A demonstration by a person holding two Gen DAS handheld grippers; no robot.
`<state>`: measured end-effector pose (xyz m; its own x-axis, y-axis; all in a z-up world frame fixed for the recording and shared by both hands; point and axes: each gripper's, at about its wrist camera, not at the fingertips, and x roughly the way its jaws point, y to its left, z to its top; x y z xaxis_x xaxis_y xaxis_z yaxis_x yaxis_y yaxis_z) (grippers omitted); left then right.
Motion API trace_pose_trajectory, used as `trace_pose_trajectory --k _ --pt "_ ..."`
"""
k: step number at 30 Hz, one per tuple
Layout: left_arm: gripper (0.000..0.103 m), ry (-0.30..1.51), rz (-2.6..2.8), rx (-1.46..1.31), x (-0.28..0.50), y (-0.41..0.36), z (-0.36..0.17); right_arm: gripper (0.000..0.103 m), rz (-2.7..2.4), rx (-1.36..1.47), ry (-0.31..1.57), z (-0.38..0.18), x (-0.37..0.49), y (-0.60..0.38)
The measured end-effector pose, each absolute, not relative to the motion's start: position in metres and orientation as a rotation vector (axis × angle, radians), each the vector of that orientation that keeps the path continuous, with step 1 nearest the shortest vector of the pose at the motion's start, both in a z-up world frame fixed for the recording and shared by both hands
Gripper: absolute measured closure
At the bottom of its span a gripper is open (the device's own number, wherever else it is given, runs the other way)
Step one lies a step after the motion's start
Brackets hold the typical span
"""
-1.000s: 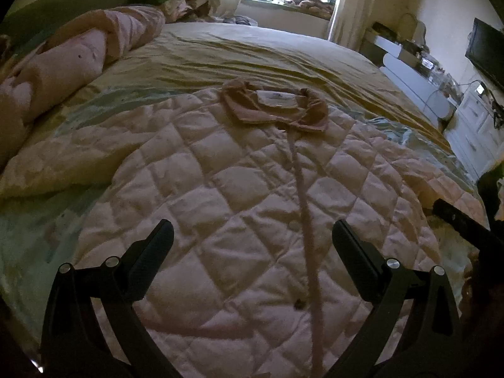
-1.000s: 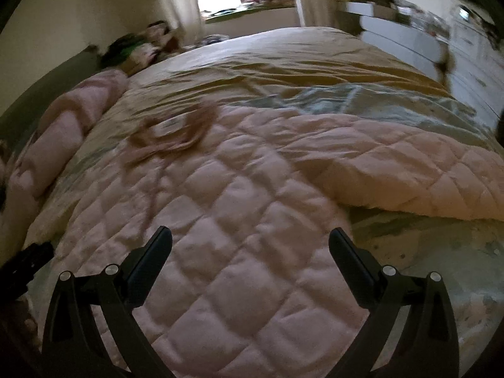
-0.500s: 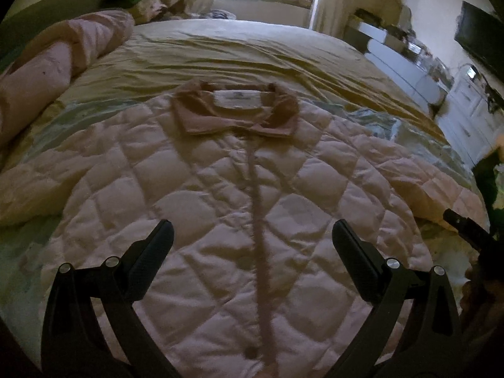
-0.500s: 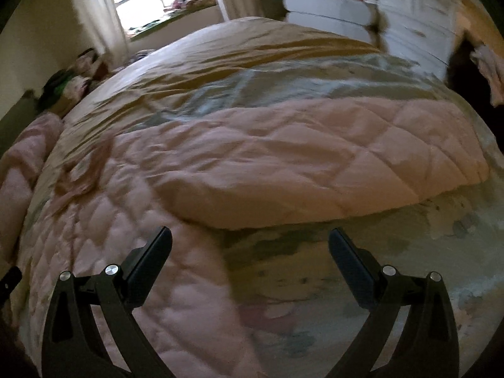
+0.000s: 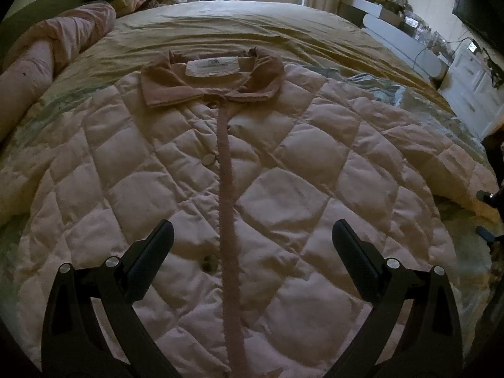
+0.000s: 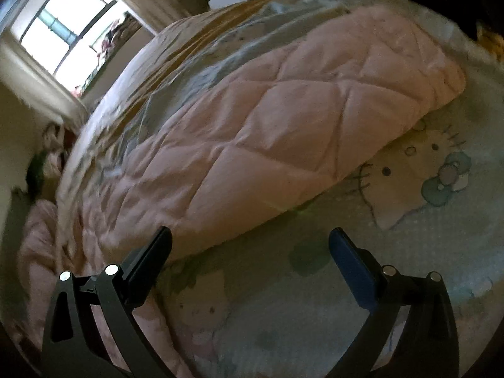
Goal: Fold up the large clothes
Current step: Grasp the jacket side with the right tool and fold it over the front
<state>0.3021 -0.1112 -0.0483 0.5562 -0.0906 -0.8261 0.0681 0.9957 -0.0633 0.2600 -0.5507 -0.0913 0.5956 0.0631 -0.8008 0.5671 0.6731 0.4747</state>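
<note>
A pale pink quilted jacket lies face up on the bed, buttoned, its darker pink collar at the far end and both sleeves spread sideways. My left gripper hangs open above the lower front, straddling the button strip. In the right wrist view the jacket's right sleeve stretches away to its cuff at the upper right. My right gripper is open just below the sleeve's near edge, over the printed sheet, with nothing between its fingers.
The bed has a yellow cover further back and a cartoon-cat sheet near me. A rolled pink blanket lies along the left. White drawers and shelves stand on the right; a window is behind.
The left gripper has moved up the jacket and centred on the button strip. The right gripper has swung right and tilted, from the jacket's body to the right sleeve and the sheet.
</note>
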Motion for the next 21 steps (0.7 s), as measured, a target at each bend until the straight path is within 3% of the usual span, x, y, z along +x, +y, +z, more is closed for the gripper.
trace_pose_trajectory --k 8,9,10,13,16,21 --pt "0.009 0.987 -0.07 -0.032 0.308 -0.11 -0.054 0.004 -0.48 0.858 0.792 -0.104 0.276 -0.614" --pt "0.009 0.992 -0.07 -0.034 0.308 -0.109 -0.053 0.01 -0.484 0.884 0.764 -0.104 0.277 -0.622" --pt "0.009 0.995 -0.071 -0.037 0.307 -0.109 -0.051 0.031 -0.499 0.898 0.733 -0.104 0.276 -0.63" --pt "0.009 0.983 -0.085 -0.054 0.305 -0.104 -0.039 0.066 -0.493 0.986 0.691 -0.108 0.276 -0.653" --pt "0.009 0.967 -0.093 -0.075 0.305 -0.095 -0.023 0.083 -0.436 0.96 0.634 -0.093 0.278 -0.656" --pt "0.009 0.932 -0.076 -0.067 0.307 -0.085 0.002 0.087 -0.313 0.805 0.519 -0.039 0.283 -0.639"
